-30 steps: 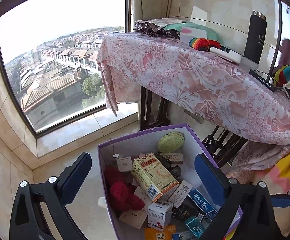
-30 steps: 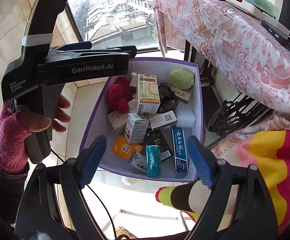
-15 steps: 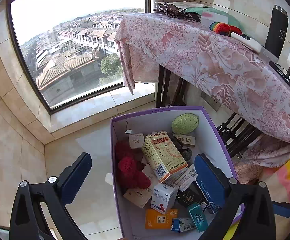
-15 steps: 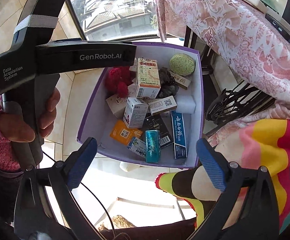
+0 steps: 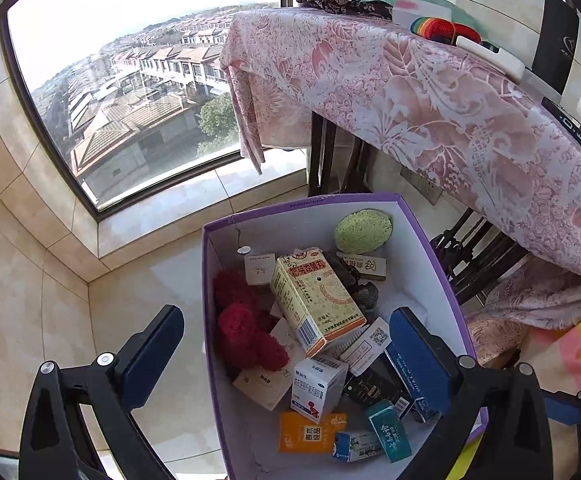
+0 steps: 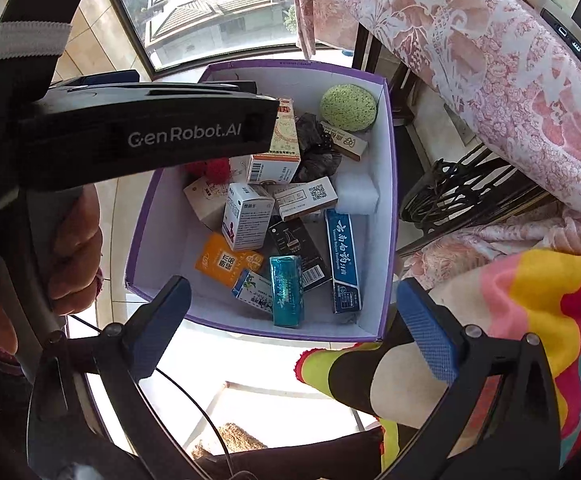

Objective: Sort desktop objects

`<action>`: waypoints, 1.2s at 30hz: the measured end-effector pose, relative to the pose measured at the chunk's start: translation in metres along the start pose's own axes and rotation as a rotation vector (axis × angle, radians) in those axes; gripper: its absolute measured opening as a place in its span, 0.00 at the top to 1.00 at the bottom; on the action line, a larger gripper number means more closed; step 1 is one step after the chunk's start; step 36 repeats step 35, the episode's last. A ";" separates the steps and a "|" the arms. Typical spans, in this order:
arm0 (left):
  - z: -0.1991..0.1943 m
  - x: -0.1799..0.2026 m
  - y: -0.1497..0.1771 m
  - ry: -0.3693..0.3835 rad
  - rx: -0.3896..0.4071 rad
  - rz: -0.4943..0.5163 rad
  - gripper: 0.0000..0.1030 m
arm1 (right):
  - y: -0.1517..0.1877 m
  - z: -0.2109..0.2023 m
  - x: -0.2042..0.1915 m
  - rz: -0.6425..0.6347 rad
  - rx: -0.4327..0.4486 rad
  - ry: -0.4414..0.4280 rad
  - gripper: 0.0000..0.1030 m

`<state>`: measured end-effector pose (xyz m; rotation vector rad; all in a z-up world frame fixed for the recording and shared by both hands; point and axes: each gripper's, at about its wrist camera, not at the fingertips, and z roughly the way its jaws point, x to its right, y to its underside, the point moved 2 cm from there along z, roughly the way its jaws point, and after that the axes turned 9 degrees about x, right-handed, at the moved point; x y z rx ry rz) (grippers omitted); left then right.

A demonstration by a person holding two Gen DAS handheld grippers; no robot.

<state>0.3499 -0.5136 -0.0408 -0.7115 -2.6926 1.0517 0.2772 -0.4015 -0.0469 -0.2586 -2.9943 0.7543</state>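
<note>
Both the left gripper [image 5: 290, 344] and right gripper [image 6: 294, 312] hover released, empty, above the purple-rimmed box [image 6: 388, 184]

We read "GenRobot.AI" in white letters on the black body of the left gripper [image 6: 146, 136]. The long blue carton [image 6: 343, 260] carries white Chinese characters and small Latin print too fine to read. QR codes show on the small white carton [image 6: 308, 196], and barcodes on the cream-yellow medicine box [image 5: 316, 300].

The right tongs [image 6: 290, 320] hang spread wide over the purple box [image 6: 388, 200] (a blue toothpaste carton [image 6: 343, 260] along its right wall).
</note>
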 end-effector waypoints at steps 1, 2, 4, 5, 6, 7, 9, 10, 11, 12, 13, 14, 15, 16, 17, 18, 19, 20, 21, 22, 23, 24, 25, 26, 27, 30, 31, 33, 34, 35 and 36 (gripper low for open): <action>0.001 0.001 0.000 -0.004 -0.004 0.002 0.00 | -0.001 0.002 0.001 0.004 -0.004 0.005 0.01; 0.002 0.001 0.000 -0.010 -0.009 0.004 0.00 | -0.001 0.003 0.001 0.007 -0.007 0.011 0.01; 0.004 -0.001 -0.001 -0.028 -0.022 0.005 0.00 | -0.003 0.006 0.002 0.002 -0.016 0.025 0.01; 0.006 -0.002 -0.001 -0.032 -0.023 0.002 0.00 | -0.003 0.007 0.002 -0.001 -0.018 0.030 0.01; 0.007 -0.003 -0.001 -0.032 -0.029 -0.003 0.00 | -0.003 0.007 0.002 -0.004 -0.018 0.034 0.01; 0.008 -0.005 -0.001 -0.023 -0.037 -0.010 0.00 | -0.002 0.008 0.002 -0.005 -0.018 0.035 0.01; 0.011 -0.007 0.000 -0.011 -0.054 -0.025 0.00 | -0.002 0.008 0.002 -0.008 -0.020 0.037 0.01; 0.012 -0.008 0.001 -0.010 -0.060 -0.029 0.00 | -0.002 0.009 0.002 -0.009 -0.020 0.038 0.01; 0.012 -0.008 0.002 -0.009 -0.063 -0.031 0.00 | -0.002 0.009 0.002 -0.009 -0.021 0.039 0.01; 0.013 -0.008 0.002 -0.007 -0.067 -0.034 0.00 | -0.002 0.009 0.002 -0.009 -0.020 0.038 0.01; 0.014 -0.008 0.002 -0.001 -0.072 -0.038 0.00 | -0.002 0.009 0.002 -0.008 -0.020 0.039 0.01; 0.014 -0.008 0.003 0.012 -0.078 -0.044 0.00 | -0.002 0.009 0.003 -0.010 -0.020 0.039 0.01; 0.014 -0.008 0.003 0.025 -0.085 -0.050 0.00 | -0.001 0.009 0.003 -0.013 -0.020 0.038 0.01; 0.015 -0.008 0.004 0.033 -0.090 -0.055 0.00 | -0.001 0.009 0.003 -0.013 -0.020 0.039 0.01; 0.015 -0.007 0.004 0.039 -0.092 -0.058 0.00 | -0.001 0.009 0.003 -0.013 -0.020 0.039 0.01; 0.016 -0.006 0.003 0.041 -0.094 -0.057 0.00 | -0.001 0.009 0.003 -0.014 -0.020 0.039 0.01; 0.015 -0.006 0.004 0.040 -0.095 -0.056 0.00 | -0.001 0.009 0.002 -0.014 -0.020 0.040 0.01; 0.016 -0.006 0.003 0.042 -0.097 -0.056 0.00 | -0.002 0.009 0.002 -0.014 -0.020 0.040 0.01; 0.016 -0.006 0.003 0.048 -0.100 -0.057 0.00 | -0.002 0.010 0.002 -0.015 -0.021 0.040 0.01; 0.017 -0.006 0.003 0.055 -0.104 -0.059 0.00 | -0.002 0.010 0.002 -0.015 -0.021 0.039 0.01; 0.018 -0.006 0.003 0.059 -0.109 -0.062 0.00 | -0.002 0.010 0.001 -0.014 -0.022 0.040 0.01; 0.018 -0.007 0.003 0.060 -0.112 -0.064 0.00 | -0.003 0.011 0.001 -0.013 -0.021 0.042 0.01; 0.019 -0.007 0.003 0.061 -0.115 -0.064 0.00 | -0.003 0.011 0.000 -0.013 -0.020 0.044 0.01; 0.019 -0.007 0.003 0.062 -0.118 -0.063 0.00 | -0.003 0.011 0.000 -0.013 -0.020 0.044 0.01; 0.021 -0.007 0.003 0.066 -0.122 -0.064 0.00 | -0.002 0.012 0.000 -0.014 -0.021 0.044 0.01; 0.021 -0.006 0.004 0.087 -0.125 -0.068 0.00 | -0.002 0.012 -0.001 -0.019 -0.019 0.047 0.01; 0.020 -0.007 0.004 0.091 -0.114 -0.073 0.00 | -0.001 0.013 -0.001 -0.020 -0.019 0.048 0.01; 0.018 -0.006 0.004 0.077 -0.090 -0.061 0.00 | -0.001 0.013 -0.002 -0.022 -0.018 0.050 0.01; 0.018 -0.005 0.004 0.057 -0.083 -0.051 0.00 | -0.001 0.013 -0.002 -0.022 -0.018 0.051 0.01; 0.018 -0.005 0.004 0.039 -0.080 -0.046 0.00 | -0.001 0.013 -0.002 -0.021 -0.018 0.051 0.01; 0.018 -0.005 0.004 0.039 -0.080 -0.046 0.00 | -0.001 0.013 -0.002 -0.021 -0.018 0.051 0.01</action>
